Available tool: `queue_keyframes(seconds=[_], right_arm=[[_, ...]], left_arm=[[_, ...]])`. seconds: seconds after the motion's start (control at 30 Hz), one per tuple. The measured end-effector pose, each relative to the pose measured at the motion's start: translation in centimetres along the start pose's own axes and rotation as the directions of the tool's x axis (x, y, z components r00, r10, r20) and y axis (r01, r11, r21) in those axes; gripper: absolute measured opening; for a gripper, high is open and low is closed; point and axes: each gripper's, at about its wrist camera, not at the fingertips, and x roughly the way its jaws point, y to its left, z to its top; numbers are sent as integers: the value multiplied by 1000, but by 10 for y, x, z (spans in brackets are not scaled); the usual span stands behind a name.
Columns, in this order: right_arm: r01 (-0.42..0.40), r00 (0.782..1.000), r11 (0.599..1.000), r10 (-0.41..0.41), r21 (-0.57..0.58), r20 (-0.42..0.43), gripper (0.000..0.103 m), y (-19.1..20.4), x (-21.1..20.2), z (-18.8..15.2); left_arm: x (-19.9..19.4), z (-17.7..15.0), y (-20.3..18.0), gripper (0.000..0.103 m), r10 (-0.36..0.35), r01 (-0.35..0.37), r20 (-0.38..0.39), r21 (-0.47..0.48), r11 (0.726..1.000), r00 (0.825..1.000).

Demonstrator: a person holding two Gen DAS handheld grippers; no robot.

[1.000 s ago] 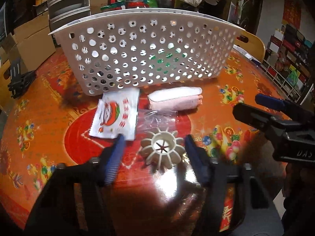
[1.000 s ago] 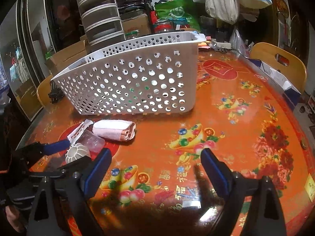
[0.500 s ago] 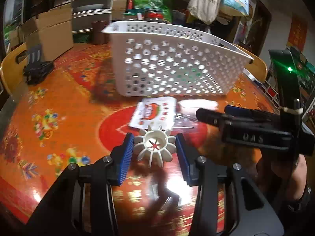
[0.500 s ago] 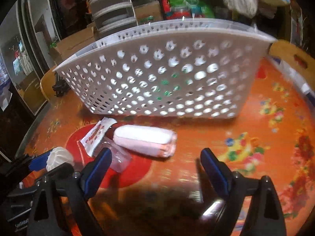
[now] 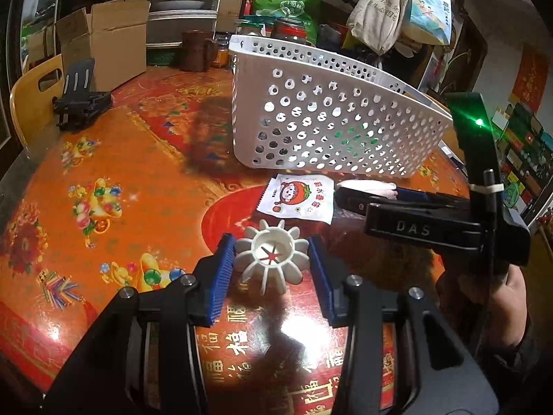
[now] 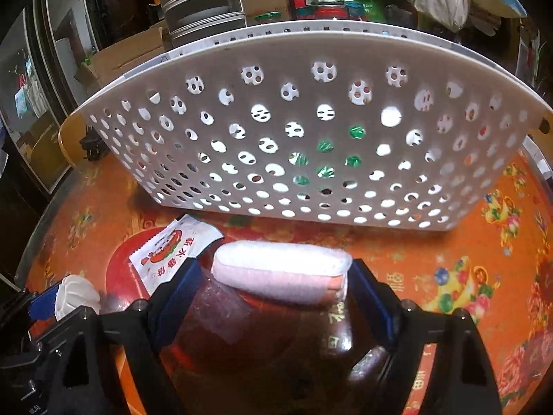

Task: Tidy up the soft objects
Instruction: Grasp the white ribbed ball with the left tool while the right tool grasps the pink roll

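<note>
My left gripper (image 5: 273, 259) is shut on a white ribbed round toy (image 5: 273, 257), held just above the red-and-orange tablecloth. My right gripper (image 6: 276, 283) is open, its blue pads on either side of a rolled pink-and-white cloth (image 6: 280, 273) that lies on the table before the white perforated basket (image 6: 311, 69). The roll (image 5: 366, 186) is partly hidden behind the right gripper in the left wrist view. A white snack packet with a tomato cartoon (image 5: 299, 199) lies flat left of the roll, also in the right wrist view (image 6: 172, 252).
A clear plastic wrapper (image 6: 224, 311) lies under the right gripper. The basket (image 5: 328, 79) stands behind the items. A black folded stand (image 5: 81, 103), a cardboard box (image 5: 103, 45), a brown mug (image 5: 195, 50) and jars sit at the table's far side. Chairs ring the table.
My left gripper closed on the ribbed toy and lifted it slightly. My right gripper moved left and forward until its open fingers straddle the pink roll.
</note>
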Motion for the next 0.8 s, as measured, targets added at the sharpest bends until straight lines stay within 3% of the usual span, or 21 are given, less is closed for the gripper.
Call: queue_keyframes(seconds=[0.07, 0.23, 0.6, 0.8], right_arm=[[7, 1000, 1000, -7, 2, -1, 86, -1, 0, 0], [-9, 1000, 1000, 9, 18, -2, 71, -12, -7, -3], [-41, 999, 997, 40, 70, 5, 70, -19, -8, 0], [-16, 1000, 999, 16, 52, -6, 71, -7, -1, 6]], left_arm=[[1, -1, -1, 40, -2, 2, -5, -2, 1000, 1000], [2, -2, -5, 41, -1, 1, -6, 6, 1000, 1000], [5, -3, -8, 40, -6, 6, -10, 9, 1000, 1000], [9, -4, -6, 41, -9, 9, -18, 4, 1000, 1000]])
